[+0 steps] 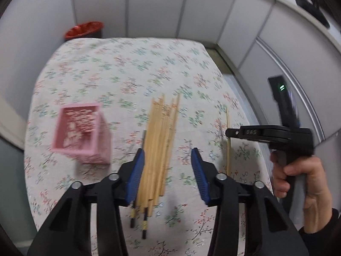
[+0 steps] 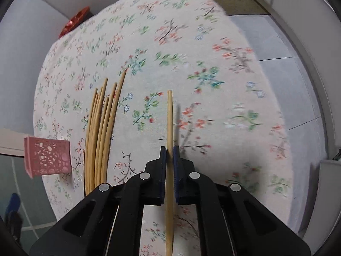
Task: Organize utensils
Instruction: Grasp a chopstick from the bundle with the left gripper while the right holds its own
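Right tool [image 2: 169, 149] was clamped on a single bamboo chopstick [image 2: 169, 115], lifted off the floral worktop [image 2: 191, 42]. Left tool [image 1: 167, 155] hung partly open over the chopstick bundle [image 1: 158, 145], pads not pressing it. Pink basket [image 1: 80, 132] sat left of the bundle.

A bundle of pale bamboo chopsticks [image 1: 159, 147] lies lengthwise on the floral cloth, tips far — some ends dark. Left of it stands a pink lattice holder [image 1: 82, 133], open-topped. One chopstick [image 2: 169, 140] is apart, right — pinched.
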Demonstrator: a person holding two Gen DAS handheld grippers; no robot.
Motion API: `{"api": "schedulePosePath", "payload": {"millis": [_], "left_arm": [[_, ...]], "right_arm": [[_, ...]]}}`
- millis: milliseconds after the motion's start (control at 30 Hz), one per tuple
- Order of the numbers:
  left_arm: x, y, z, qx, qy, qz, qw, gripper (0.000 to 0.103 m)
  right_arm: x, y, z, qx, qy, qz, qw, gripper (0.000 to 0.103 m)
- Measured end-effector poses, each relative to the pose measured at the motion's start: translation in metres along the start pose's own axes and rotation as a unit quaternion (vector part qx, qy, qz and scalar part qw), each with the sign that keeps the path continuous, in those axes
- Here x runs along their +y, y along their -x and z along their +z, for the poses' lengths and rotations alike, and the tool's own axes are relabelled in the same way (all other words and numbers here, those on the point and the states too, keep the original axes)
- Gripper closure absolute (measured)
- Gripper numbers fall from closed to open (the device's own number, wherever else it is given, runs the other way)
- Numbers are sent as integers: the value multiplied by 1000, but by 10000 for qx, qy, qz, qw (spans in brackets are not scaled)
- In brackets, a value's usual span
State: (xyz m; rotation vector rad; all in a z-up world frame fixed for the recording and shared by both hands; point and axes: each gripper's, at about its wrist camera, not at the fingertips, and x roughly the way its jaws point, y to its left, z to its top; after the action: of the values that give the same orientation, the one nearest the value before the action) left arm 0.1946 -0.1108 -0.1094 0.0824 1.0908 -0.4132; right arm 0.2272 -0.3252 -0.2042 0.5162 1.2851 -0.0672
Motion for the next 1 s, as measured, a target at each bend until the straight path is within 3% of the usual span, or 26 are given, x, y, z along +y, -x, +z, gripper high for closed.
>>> {"api": "schedulePosePath", "payload": {"millis": [200,267,300,733,1000], "left_arm": [[-17,-67,39,488,-156,118,9986,76],[-17,-90,50,652,-94,93,9978,89],[-18,-102,55,724,-59,64,9973,90],[-26,-178,78,1156,-327,628,9908,93],[-30,-169,69,993,-342,678,9922,97]], "right_arm": [[-17,22,-6,-140,116,128,9998,98],[-23,27,-5,-172,143,164,9996,98],[-25,27,-4,-172,155,175,9996,98],[-36,15,6,-55,183,297,9994,98],[-31,16,4,-88,238,239,9994,98]]}}
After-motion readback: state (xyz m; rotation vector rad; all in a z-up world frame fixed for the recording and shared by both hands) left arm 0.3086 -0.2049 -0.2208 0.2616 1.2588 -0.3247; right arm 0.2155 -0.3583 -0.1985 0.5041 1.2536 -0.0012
